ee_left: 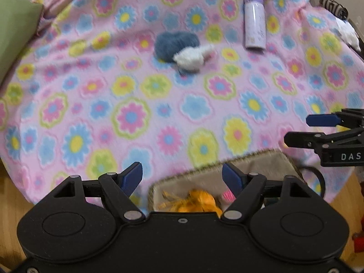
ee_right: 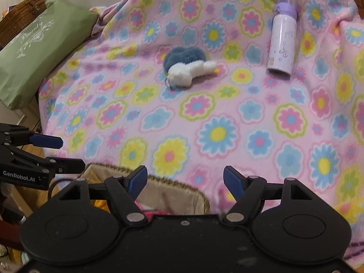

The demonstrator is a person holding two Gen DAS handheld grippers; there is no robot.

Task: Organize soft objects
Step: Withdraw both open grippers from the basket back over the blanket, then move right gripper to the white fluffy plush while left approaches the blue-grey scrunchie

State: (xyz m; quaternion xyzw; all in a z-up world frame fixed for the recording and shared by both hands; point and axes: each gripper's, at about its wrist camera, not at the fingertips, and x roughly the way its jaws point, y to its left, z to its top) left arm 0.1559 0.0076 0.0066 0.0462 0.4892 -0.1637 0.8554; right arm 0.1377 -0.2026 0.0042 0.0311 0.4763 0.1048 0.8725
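A: Surface entry. What covers it?

B: A pink fleece blanket [ee_right: 204,113] printed with blue, yellow, green and pink flowers, spread wide and rumpled toward the far edge. Whether a bed or a sofa lies beneath, cannot tell.

A: Soft objects on it?

B: A blue fluffy item [ee_right: 184,55] near the middle of the blanket, with a white plush toy [ee_right: 188,71] lying against its near side, touching. Same pair in the left view: blue [ee_left: 175,43], white [ee_left: 193,56], blurred there.

A: Anything hard?

B: A lilac bottle [ee_right: 282,41] with a purple cap, lying on the blanket well to the right of the plush pair.

A: Near edge?

B: A woven basket [ee_left: 261,161] with a beige lining, sitting at the blanket's near edge. An orange item [ee_left: 200,202] and something pink [ee_left: 227,196] are inside; too hidden to identify.

A: Room?

B: A green cushion [ee_right: 38,52] with white lettering at the left edge, a wicker piece [ee_right: 22,11] behind it, wooden floor [ee_left: 11,193] below. A striped black-and-white item [ee_left: 334,6] at the far right of the left view.

A: Claws?

B: Left claw [ee_left: 182,178] spread, nothing between its blue pads, hovering above the basket. Right claw [ee_right: 185,180] spread too, nothing held, above the basket's right rim and the blanket's near edge.
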